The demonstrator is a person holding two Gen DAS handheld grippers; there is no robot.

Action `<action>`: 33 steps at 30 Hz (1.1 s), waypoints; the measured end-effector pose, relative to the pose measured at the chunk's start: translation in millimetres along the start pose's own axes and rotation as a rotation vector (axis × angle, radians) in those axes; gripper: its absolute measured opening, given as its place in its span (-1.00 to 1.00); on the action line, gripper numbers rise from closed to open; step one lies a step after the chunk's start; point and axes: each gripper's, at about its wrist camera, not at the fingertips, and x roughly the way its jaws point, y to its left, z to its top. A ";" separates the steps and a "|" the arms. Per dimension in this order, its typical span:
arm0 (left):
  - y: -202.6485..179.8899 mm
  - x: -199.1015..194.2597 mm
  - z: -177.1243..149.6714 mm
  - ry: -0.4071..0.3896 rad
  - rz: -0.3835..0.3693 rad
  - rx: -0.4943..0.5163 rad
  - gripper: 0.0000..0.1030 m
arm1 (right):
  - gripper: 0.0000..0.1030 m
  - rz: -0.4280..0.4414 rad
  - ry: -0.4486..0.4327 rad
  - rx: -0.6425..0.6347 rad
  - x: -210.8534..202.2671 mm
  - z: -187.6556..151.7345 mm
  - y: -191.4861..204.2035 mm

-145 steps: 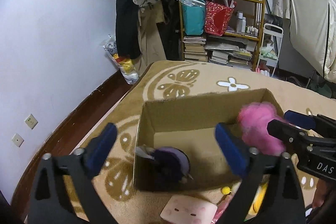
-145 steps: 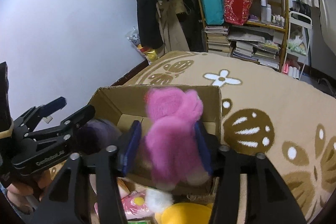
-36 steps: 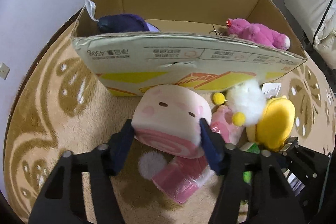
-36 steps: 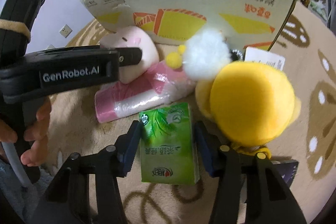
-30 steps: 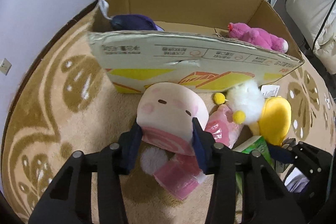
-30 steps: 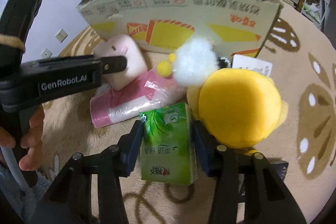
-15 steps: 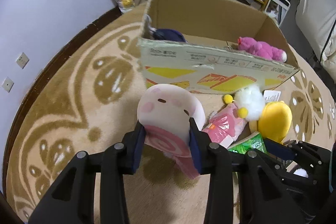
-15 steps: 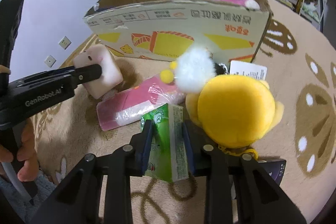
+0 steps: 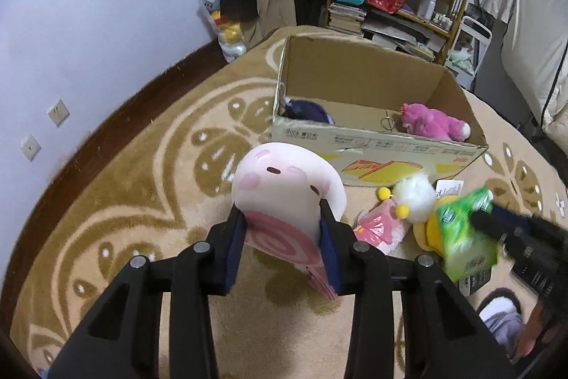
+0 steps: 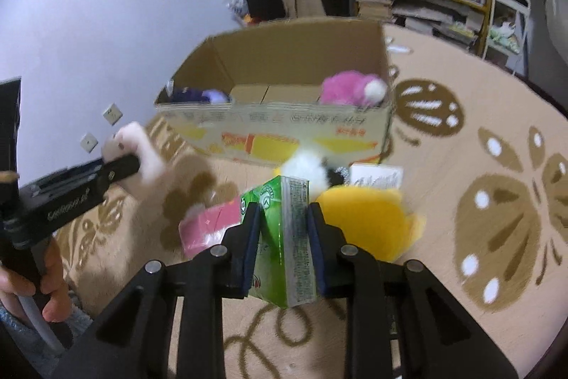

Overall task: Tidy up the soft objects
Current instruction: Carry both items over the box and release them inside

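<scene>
Left hand-held gripper point(image 9: 282, 238) clamps pink swirl-roll plush cushion point(image 9: 287, 194), frame centre | right hand-held gripper point(image 10: 282, 240) clamps green tissue pack point(image 10: 284, 237) | risk: squashy loads slipping short of open cardboard box point(image 9: 376, 148), upper right.

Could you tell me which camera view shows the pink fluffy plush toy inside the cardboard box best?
The left wrist view: the pink fluffy plush toy lies sharp and full-length in the cardboard box. In the right wrist view it is blurred and partly hidden behind the box wall.

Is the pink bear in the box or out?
In. The pink bear lies inside the box, at its right end.
</scene>
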 end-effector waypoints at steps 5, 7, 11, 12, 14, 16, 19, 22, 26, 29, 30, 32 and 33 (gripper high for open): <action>-9.0 -15.6 6.0 -0.059 0.015 0.048 -0.30 | -0.47 -0.008 -0.072 0.030 -17.7 16.5 -12.3; -13.2 -23.3 9.1 -0.089 0.023 0.077 -0.30 | -0.47 -0.013 -0.092 0.028 -21.8 22.2 -14.1; -18.8 -35.2 17.9 -0.133 0.035 0.117 -0.30 | -0.47 -0.006 -0.121 0.018 -28.8 31.9 -13.2; -20.2 -38.2 20.2 -0.147 0.042 0.126 -0.30 | -0.47 -0.006 -0.133 0.013 -31.6 34.7 -11.5; -23.2 -43.3 25.0 -0.174 0.050 0.140 -0.30 | -0.47 -0.005 -0.149 0.004 -35.2 38.3 -8.5; -24.5 -46.4 31.7 -0.196 0.052 0.145 -0.30 | -0.47 -0.005 -0.172 -0.001 -38.9 44.3 -6.5; -25.4 -46.5 42.2 -0.216 0.051 0.153 -0.30 | -0.47 -0.001 -0.204 -0.012 -42.3 54.1 -4.4; -27.5 -44.4 53.5 -0.245 0.065 0.171 -0.30 | -0.47 -0.005 -0.243 -0.029 -42.9 61.7 -2.6; -27.8 -36.3 67.9 -0.266 0.067 0.171 -0.30 | -0.47 -0.010 -0.270 -0.022 -37.9 72.6 -5.8; -26.8 -24.8 76.1 -0.279 0.062 0.171 -0.30 | -0.47 -0.010 -0.280 -0.021 -31.0 80.9 -8.2; -27.6 -20.1 78.6 -0.280 0.067 0.175 -0.30 | -0.47 -0.010 -0.282 -0.022 -28.9 83.0 -8.8; -28.8 -11.3 83.2 -0.282 0.066 0.177 -0.30 | -0.47 -0.011 -0.282 -0.022 -23.2 87.5 -10.6; -28.7 -8.2 84.7 -0.282 0.062 0.174 -0.29 | -0.47 -0.008 -0.282 -0.023 -19.8 89.4 -11.5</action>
